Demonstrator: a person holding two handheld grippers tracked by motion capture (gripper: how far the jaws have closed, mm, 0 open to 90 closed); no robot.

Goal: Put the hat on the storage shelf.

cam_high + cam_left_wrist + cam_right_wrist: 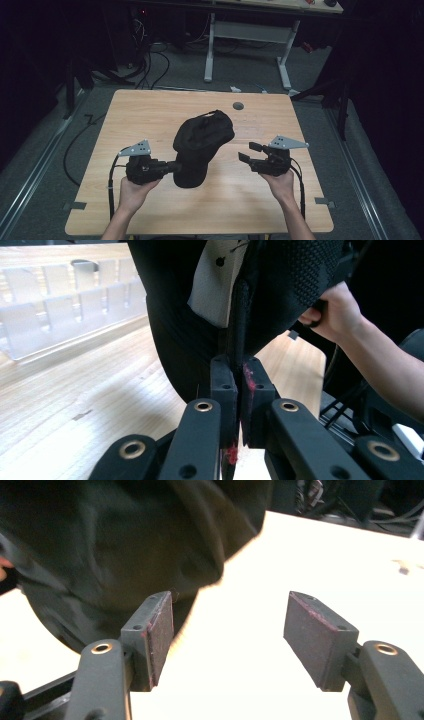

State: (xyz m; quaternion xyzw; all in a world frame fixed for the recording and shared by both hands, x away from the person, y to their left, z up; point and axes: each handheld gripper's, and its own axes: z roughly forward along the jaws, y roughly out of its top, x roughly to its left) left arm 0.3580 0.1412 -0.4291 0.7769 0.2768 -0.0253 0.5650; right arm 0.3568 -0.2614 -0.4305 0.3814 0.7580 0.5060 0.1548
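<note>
The left gripper [172, 166] is clenched on the edge of a black cap [200, 145], its two pads [223, 385] pinching the fabric rim so the cap stands up from the wooden table [150, 115], rising directly ahead of and above that claw. The right gripper [246, 152] hangs released just off the cap's far side, its pads [317, 637] spread wide with only bare tabletop between them, the cap's dark cloth sitting just beyond and beside one jaw, not touched by it.
</note>
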